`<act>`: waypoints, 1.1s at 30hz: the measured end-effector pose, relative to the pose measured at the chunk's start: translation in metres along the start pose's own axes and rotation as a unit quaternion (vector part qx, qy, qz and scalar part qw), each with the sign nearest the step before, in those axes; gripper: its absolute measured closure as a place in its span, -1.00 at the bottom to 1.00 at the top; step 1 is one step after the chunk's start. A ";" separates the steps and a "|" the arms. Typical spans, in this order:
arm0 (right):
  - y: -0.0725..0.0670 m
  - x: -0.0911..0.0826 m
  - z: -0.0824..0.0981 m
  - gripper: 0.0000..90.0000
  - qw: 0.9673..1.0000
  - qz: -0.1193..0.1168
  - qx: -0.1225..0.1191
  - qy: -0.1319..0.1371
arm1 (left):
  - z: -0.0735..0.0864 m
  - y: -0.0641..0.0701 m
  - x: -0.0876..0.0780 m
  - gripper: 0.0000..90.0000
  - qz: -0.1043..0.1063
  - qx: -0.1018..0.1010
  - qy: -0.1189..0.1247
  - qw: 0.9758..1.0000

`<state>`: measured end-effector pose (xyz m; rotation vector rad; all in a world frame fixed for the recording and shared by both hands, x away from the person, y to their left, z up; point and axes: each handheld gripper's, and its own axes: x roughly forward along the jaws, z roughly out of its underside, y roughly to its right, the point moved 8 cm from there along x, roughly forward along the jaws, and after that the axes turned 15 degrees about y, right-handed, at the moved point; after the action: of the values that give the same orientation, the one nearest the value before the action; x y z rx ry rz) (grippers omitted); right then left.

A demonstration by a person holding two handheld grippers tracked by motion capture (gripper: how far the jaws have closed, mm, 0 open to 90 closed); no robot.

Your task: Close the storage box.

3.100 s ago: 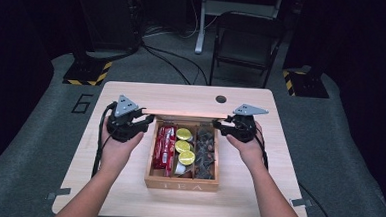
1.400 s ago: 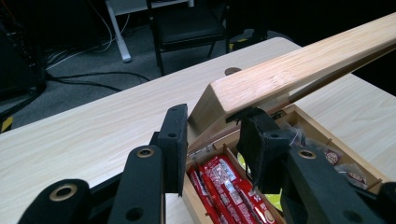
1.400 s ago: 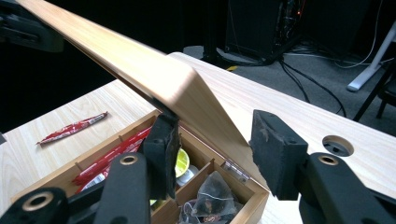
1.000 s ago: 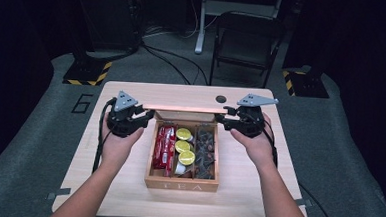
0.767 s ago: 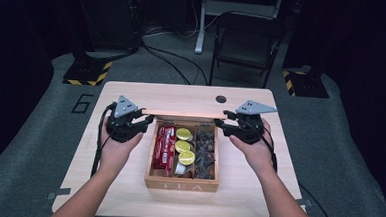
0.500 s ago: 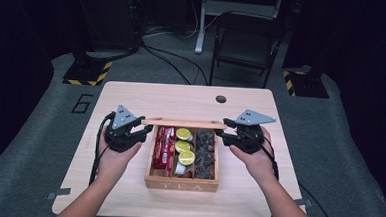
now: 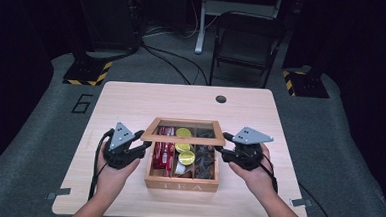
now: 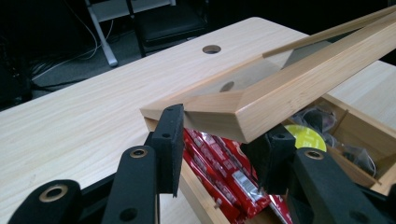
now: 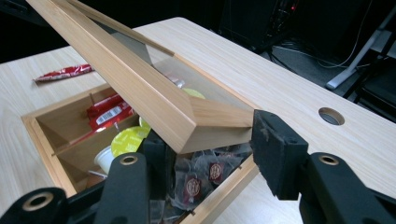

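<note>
Wooden box (image 7: 181, 182), lettered TEA on its near wall, near the front middle of the table (image 7: 131, 100); three lengthwise compartments. Left compartment: red packets (image 7: 162, 154). Middle compartment: yellow-lidded pods (image 7: 187, 157) and, in the right gripper view, a small white cup (image 9: 103, 158). Right compartment: dark clear-wrapped teabags (image 7: 206, 159). Lid (image 7: 184, 131), a wooden frame with a clear pane, held tilted above the box's rear half, its front edge raised off the box. Left gripper (image 7: 140, 145), just left of the box, jaws part open on either side of the lid's left front corner; the left jaw pad lies against the corner, while contact at the right pad cannot be told. Right gripper (image 7: 221, 150), just right of the box, jaws likewise part open astride the lid's right front corner, the right pad close beside the wood; a firm grip cannot be told. One loose red packet (image 9: 63, 73) on the table beyond the box's far side in the right gripper view. Round hole (image 7: 221, 99) in the table behind the box. Folding chair (image 7: 245, 46) on the floor behind the table.
</note>
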<state>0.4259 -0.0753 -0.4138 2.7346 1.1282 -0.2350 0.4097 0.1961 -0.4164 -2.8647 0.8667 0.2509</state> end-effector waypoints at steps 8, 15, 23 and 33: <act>-0.010 -0.006 0.019 0.14 1.000 0.003 -0.008 0.006 | 0.018 0.007 -0.006 0.28 0.004 0.008 -0.009 1.000; -0.015 -0.010 0.031 0.13 1.000 0.000 -0.005 0.005 | 0.031 0.012 -0.009 0.28 0.004 0.005 -0.010 1.000; -0.023 -0.013 0.050 0.13 1.000 -0.007 0.001 -0.004 | 0.052 0.018 -0.013 0.29 0.014 -0.001 -0.018 1.000; -0.031 -0.016 0.070 0.13 1.000 -0.016 0.002 -0.016 | 0.071 0.023 -0.013 0.29 0.027 0.001 -0.034 0.999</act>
<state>0.3870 -0.0799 -0.4816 2.7068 1.1654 -0.2845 0.3775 0.1973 -0.4852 -2.8158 0.9310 0.3506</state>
